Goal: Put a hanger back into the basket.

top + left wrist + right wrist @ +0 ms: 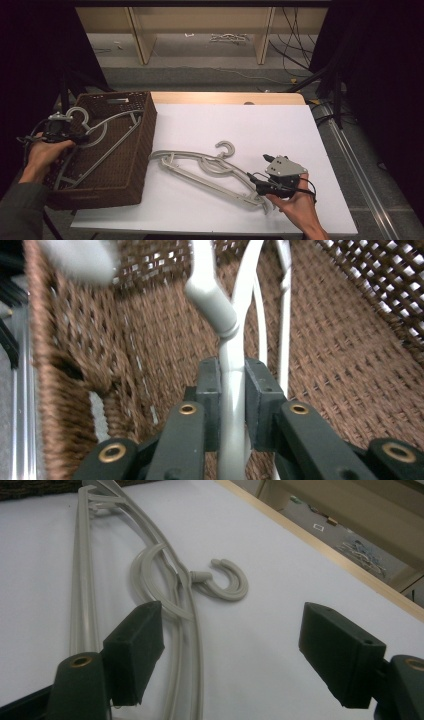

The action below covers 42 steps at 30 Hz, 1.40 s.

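White board covers our table [280, 120], with a pale wooden edge at the far side and dark curtains around it. At the left edge we have a brown wicker basket [142, 150], and inside it lies a grey plastic hanger [107, 137], its hook up near the basket's far left corner. Our left gripper [75, 139] is clenched on this hanger — in the left gripper view the two black jaws press against either side of the pale neck [232, 405] just below the hook's collar, with woven basket wall behind. A second grey hanger [210, 172] lies flat on the white board, one end close to the basket, its hook [227, 582] pointing toward the far side. Our right gripper [257, 181] sits at that hanger's near end with its jaws spread wide — in the right gripper view one pad hangs over the hanger's curved arm [192, 650], the other is well clear over bare board, and nothing is gripped between them.
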Tool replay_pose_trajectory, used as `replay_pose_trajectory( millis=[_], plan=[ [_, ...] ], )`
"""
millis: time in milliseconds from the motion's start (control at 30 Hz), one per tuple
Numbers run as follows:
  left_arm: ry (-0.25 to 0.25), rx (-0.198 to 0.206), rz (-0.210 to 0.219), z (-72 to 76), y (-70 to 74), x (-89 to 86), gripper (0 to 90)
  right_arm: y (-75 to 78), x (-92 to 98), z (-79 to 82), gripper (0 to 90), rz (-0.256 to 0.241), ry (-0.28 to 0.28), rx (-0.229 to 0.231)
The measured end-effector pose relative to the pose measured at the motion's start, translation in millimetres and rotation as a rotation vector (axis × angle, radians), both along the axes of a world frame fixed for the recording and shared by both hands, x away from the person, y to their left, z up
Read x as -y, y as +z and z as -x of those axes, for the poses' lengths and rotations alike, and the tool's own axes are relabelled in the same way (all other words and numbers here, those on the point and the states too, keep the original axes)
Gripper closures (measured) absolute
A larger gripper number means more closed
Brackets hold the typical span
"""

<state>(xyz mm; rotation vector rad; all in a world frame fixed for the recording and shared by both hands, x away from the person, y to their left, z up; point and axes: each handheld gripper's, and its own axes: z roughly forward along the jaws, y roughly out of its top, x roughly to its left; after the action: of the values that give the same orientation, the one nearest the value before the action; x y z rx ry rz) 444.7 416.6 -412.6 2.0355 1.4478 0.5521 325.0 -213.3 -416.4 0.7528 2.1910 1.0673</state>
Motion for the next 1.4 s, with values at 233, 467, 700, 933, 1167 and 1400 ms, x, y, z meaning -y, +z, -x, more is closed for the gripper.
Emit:
replay_pose_trajectory(
  millis=[233, 467, 700, 933, 1167, 1400],
  plan=[
    [0.043, 0.050, -0.004, 7.1, 9.6, -4.6, 71.6, -1.0, -1.3, 0.3, 26.9, 0.003, 0.004, -0.002],
    [0.006, 0.197, 0.088, 27.5, 49.0, 22.8, 56.0, -2.2, -1.5, -0.2, 26.9, 0.002, 0.002, -0.005],
    [-0.084, 0.331, 0.212, 63.1, 81.8, 84.6, 36.6, -1.6, -1.8, 1.1, 26.9, 0.004, 0.000, -0.005],
    [-0.255, 0.424, 0.321, 96.5, 83.5, 161.1, 31.8, -2.3, -1.8, 1.9, 26.9, -0.024, 0.005, -0.009],
    [-0.366, 0.389, 0.382, 112.3, 58.6, 215.6, 25.8, -2.0, -1.8, 1.1, 25.6, -0.049, 0.003, -0.009],
    [-0.444, 0.355, 0.377, 129.2, 24.0, 251.2, 20.8, -4.5, -1.3, 0.5, 22.4, -0.083, 0.010, -0.037]
  ],
)
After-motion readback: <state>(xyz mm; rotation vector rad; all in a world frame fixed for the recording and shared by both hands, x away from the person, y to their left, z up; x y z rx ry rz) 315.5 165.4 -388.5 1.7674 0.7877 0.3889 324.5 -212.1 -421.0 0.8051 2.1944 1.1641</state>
